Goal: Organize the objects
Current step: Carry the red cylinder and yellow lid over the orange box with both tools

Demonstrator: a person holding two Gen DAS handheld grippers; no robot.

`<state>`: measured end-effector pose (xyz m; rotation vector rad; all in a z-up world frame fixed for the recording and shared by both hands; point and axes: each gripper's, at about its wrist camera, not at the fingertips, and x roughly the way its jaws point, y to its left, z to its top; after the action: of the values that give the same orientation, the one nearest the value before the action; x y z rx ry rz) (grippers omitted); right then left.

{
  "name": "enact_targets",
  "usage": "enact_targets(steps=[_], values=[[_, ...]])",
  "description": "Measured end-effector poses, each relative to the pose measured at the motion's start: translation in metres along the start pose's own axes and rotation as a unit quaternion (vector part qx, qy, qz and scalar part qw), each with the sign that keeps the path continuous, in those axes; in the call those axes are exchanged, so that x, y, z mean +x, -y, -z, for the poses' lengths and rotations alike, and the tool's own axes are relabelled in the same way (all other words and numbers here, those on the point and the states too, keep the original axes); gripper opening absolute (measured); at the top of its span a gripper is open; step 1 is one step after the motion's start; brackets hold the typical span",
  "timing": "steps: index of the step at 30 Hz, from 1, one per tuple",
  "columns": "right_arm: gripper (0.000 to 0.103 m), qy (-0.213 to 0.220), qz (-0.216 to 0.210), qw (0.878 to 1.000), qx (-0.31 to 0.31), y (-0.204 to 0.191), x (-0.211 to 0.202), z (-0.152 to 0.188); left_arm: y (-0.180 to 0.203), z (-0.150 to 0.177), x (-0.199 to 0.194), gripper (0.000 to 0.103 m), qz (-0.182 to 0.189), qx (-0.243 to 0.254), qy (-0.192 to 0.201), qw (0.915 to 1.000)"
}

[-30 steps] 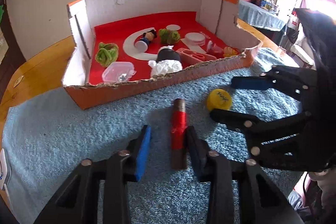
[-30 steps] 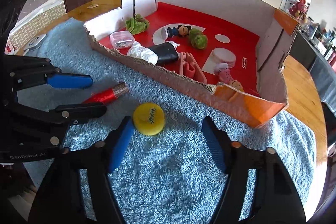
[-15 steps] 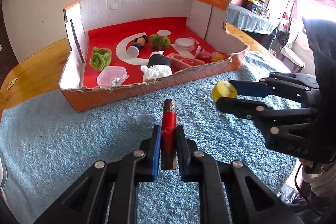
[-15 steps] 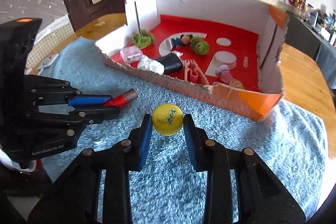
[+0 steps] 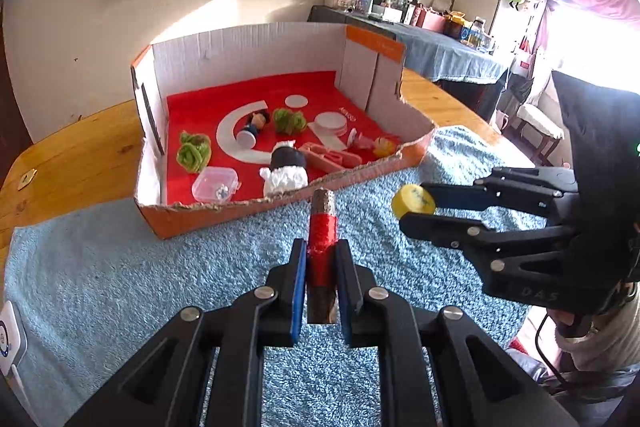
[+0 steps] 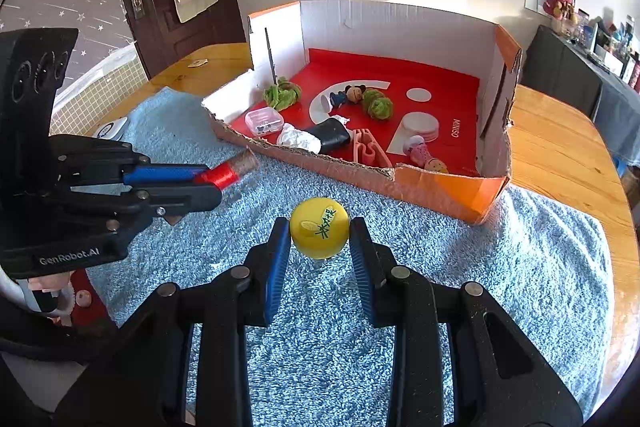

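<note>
Gleaming red thread spool (image 5: 322,251), brown-ended; round yellow cap (image 6: 319,233) with green scribble

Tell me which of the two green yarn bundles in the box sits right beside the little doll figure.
The green yarn bundle mid-box, touching the doll figure; the other bundle lies apart, near the left wall.

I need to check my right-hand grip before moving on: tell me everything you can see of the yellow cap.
The yellow cap is a round, smooth, plastic-looking lid with green writing and a small picture on its flat face. It is clamped at its rim between the blue pads of the right gripper, whose jaws are shut on it. It faces the camera, tilted, lifted clear of the blue towel, short of the cardboard box.
</note>
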<state>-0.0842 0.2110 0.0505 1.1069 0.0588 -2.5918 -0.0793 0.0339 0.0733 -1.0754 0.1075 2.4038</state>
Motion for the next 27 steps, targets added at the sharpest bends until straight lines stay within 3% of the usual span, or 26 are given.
enact_targets(steps=[8, 14, 21, 27], values=[[0.029, 0.023, 0.010, 1.000, -0.001, 0.002, -0.009, -0.027, -0.014, -0.044, 0.000, 0.014, -0.021, -0.005, 0.028, 0.9994], [0.029, 0.019, 0.048, 0.999, 0.000, 0.018, 0.004, -0.075, -0.035, -0.098, 0.028, 0.014, -0.055, -0.005, 0.014, 0.9984], [0.029, -0.023, 0.088, 0.996, 0.013, 0.049, 0.044, -0.131, -0.060, -0.145, 0.078, 0.014, -0.067, -0.007, -0.027, 0.9973], [0.029, -0.072, 0.111, 0.991, 0.023, 0.064, 0.083, -0.152, -0.075, -0.165, 0.116, 0.014, -0.093, -0.012, -0.055, 0.9941]])
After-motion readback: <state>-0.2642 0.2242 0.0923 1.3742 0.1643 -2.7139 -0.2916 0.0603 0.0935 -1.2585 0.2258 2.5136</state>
